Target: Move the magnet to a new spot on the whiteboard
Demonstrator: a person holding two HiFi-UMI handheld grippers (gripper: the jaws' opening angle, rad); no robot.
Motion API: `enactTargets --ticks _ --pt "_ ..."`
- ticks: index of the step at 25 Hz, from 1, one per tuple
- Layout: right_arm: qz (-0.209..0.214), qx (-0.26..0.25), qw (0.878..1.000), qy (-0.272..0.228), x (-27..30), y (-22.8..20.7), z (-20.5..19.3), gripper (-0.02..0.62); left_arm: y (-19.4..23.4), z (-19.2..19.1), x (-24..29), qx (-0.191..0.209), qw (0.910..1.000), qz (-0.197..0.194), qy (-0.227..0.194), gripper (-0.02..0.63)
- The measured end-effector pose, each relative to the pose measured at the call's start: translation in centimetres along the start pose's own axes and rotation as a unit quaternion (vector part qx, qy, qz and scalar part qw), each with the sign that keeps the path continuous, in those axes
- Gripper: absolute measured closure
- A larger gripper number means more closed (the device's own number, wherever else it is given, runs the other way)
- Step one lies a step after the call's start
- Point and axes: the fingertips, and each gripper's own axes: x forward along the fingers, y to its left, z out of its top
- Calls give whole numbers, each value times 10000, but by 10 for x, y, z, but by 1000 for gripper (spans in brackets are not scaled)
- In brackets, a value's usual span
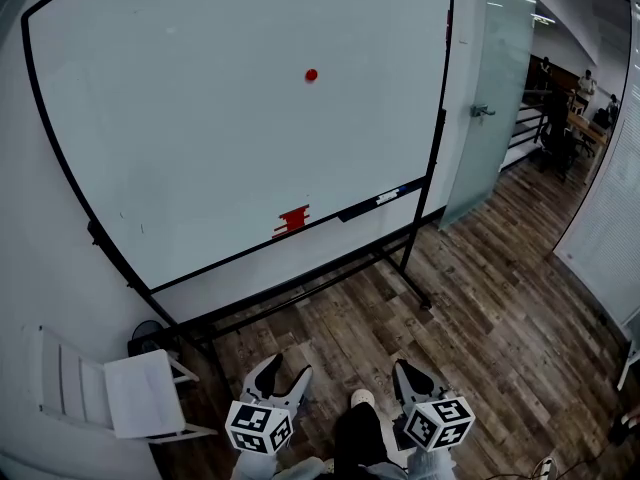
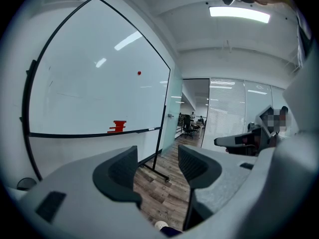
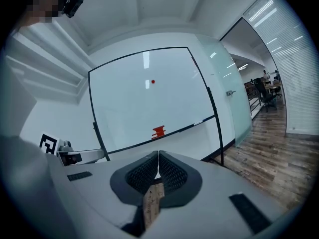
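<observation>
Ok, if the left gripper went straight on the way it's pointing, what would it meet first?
Most likely the whiteboard stand's foot, or the wooden floor just short of it; depth is hard to judge. The left gripper, jaws apart and empty, aims low, well below the red magnet.

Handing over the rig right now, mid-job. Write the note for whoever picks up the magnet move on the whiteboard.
Left tongs: open, empty, held low and well short of the board.
Right tongs: shut on nothing, also low and away from the board.
Magnet: small red dot stuck on the upper middle of the whiteboard, with neither tongs near it. The red block on the tray ledge is not the target.
Done: nothing yet, by the look of it.
Left: approach the board, grip the magnet, set it on a different spot, release.
</observation>
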Motion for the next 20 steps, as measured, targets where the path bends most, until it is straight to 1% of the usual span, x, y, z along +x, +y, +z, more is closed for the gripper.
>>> enactTargets --ticks 6,13,20 --pt "-106 -20 9999 -54 39 -38 26 568 17 20 51 20 9999 59 -99 354" --pt "52 -132 9999 -20 101 -70 62 568 40 46 123 10 9998 103 -147 354" --pt "171 -88 9996 184 152 -105 79 568 64 68 181 -33 9994 304 -146 354"
